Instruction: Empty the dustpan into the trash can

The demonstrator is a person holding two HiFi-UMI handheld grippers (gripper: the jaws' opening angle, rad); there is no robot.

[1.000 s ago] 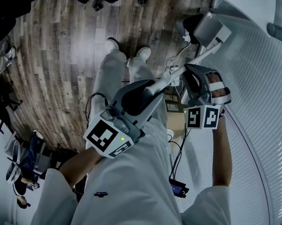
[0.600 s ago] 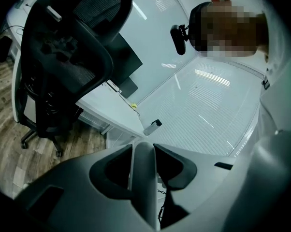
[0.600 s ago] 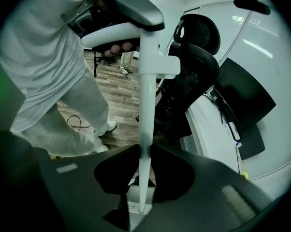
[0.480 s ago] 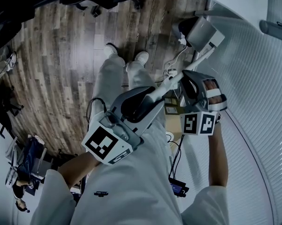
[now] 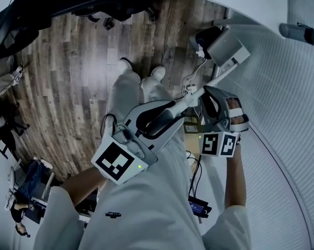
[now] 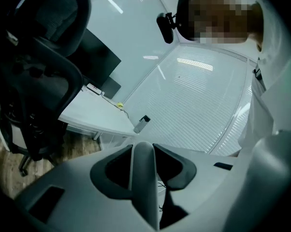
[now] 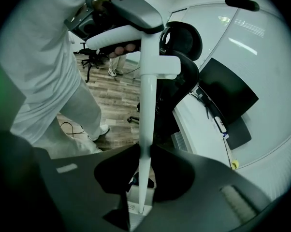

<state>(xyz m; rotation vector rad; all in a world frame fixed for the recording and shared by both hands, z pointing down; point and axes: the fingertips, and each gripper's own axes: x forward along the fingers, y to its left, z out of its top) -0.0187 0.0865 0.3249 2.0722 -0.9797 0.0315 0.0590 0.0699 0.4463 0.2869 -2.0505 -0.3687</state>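
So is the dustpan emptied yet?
Not yet. Done: the left gripper and right gripper are both clamped on the long handle. In hand: the pan is carried out ahead of the person's feet. Left: reaching the trash can, which I can't clearly spot, and tipping the pan in.

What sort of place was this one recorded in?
Most likely an office: a black office chair stands beside a white desk with a dark monitor on it, and the floor is wood plank.
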